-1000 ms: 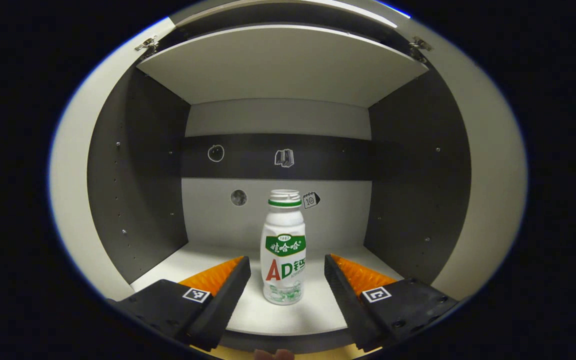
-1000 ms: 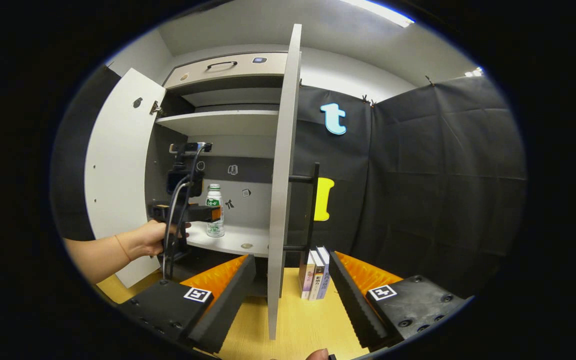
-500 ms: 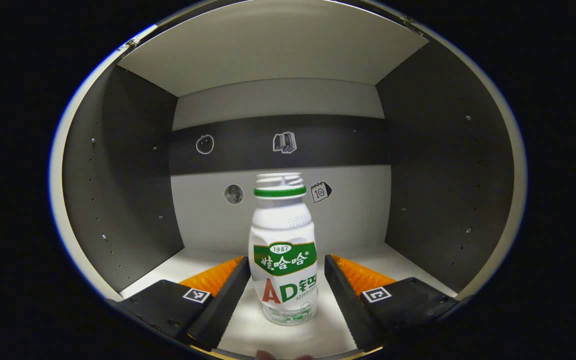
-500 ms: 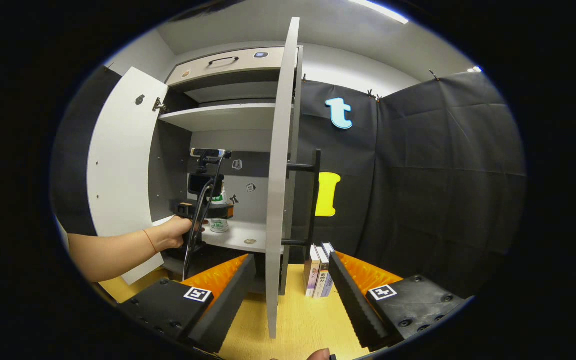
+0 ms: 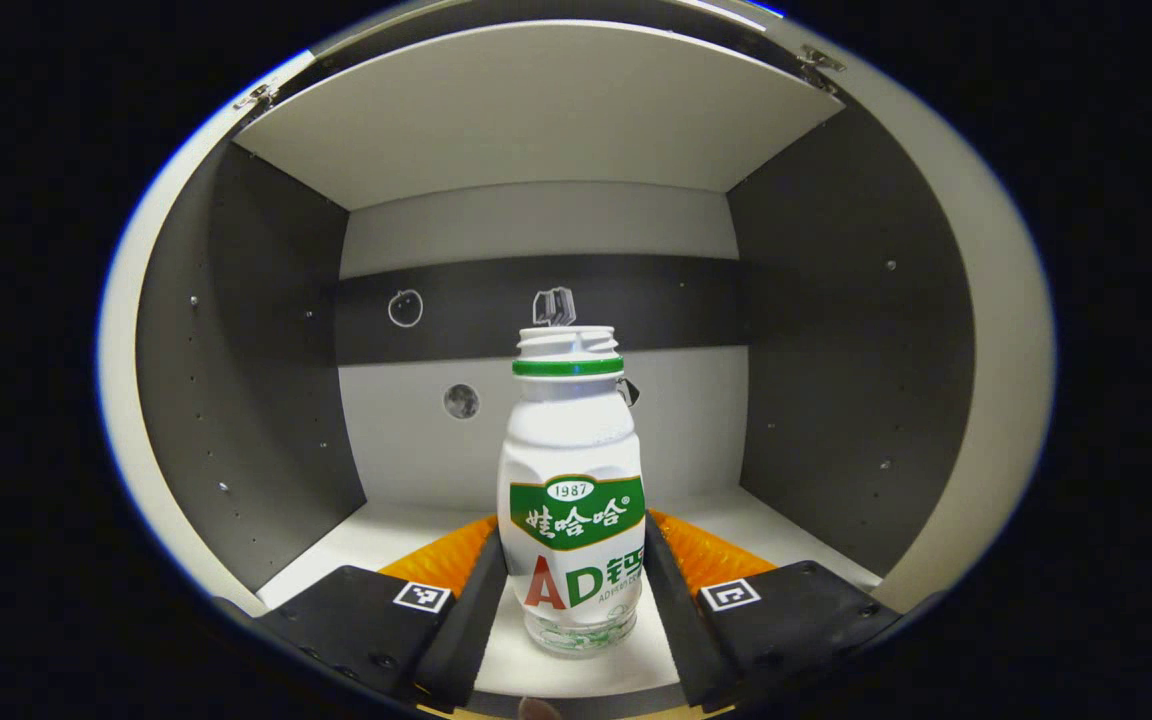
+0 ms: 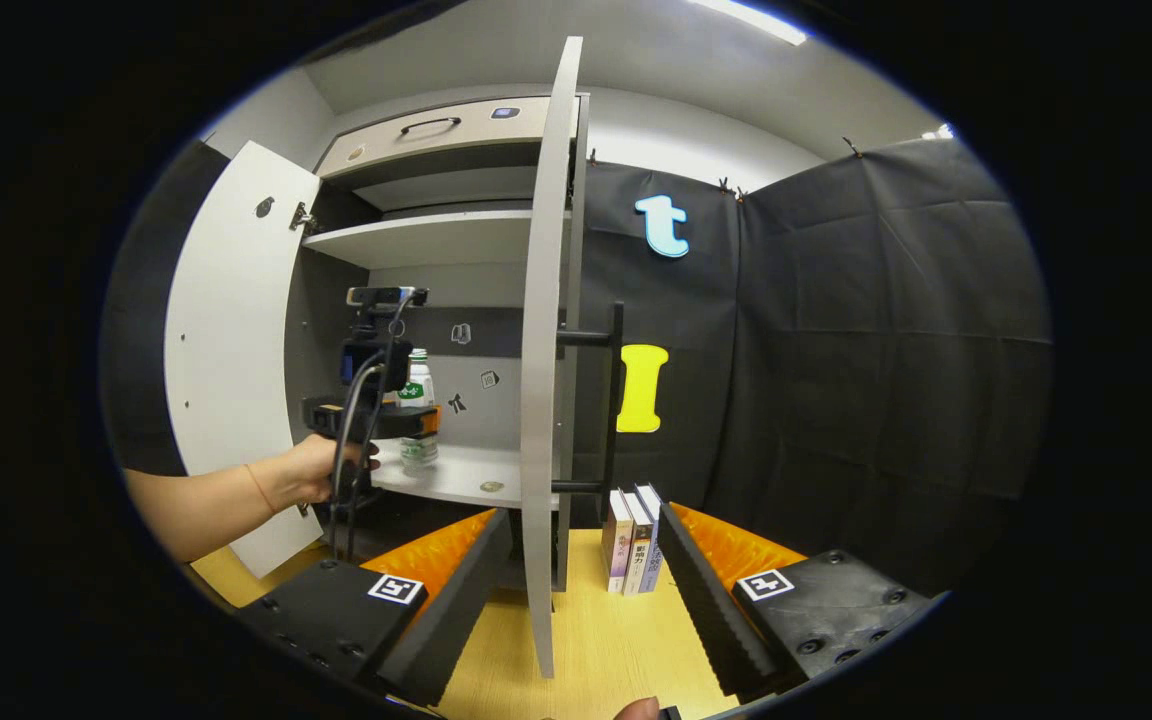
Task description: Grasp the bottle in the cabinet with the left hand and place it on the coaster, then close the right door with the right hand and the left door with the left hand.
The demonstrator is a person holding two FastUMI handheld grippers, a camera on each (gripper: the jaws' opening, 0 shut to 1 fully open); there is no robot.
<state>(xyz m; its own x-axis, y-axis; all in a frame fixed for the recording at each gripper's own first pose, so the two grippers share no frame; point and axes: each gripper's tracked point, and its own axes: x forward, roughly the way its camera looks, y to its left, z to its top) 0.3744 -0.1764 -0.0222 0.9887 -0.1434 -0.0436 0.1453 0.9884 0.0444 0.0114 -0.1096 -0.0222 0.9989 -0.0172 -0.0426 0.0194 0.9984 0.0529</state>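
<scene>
White bottle (image 5: 572,500) stands upright in the cabinet (image 5: 236,350), left tool (image 5: 572,610) clamped on it.

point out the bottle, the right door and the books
bottle (image 5: 573,470): left gripper view, on its label.
right door (image 6: 539,420): right gripper view, on its front edge.
books (image 6: 634,540): right gripper view, on the middle spine.
</scene>
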